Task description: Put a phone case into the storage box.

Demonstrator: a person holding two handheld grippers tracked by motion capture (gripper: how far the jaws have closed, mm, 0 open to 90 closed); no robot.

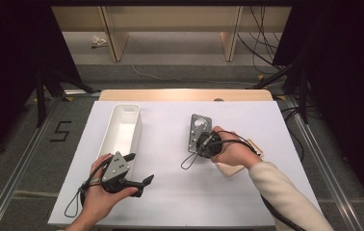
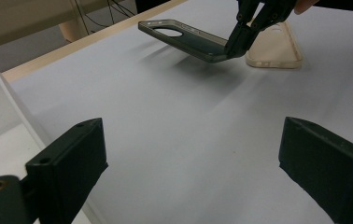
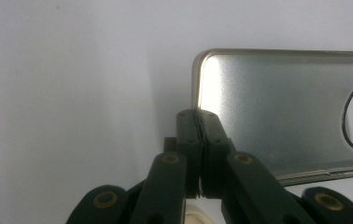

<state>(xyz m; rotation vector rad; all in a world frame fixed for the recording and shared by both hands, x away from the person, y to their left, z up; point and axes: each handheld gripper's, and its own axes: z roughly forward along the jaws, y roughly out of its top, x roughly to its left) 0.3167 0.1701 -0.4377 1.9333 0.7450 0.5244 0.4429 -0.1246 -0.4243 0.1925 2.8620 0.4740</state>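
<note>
White tray (image 1: 122, 126) on table's left, beige phone case (image 2: 277, 49) at right, white tabletop (image 1: 170, 192).

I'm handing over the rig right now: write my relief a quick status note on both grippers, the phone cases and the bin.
Right gripper: shut on the edge of the dark phone case, holding it tilted and lifted off the white table cover.
Left gripper: open, holding nothing, hovering near the front end of the white bin.
Clear phone case: flat on the table just behind the right gripper.
Done: dark case picked up.
Left: nothing is in the bin; likely the dark case goes there, then the clear one.
</note>
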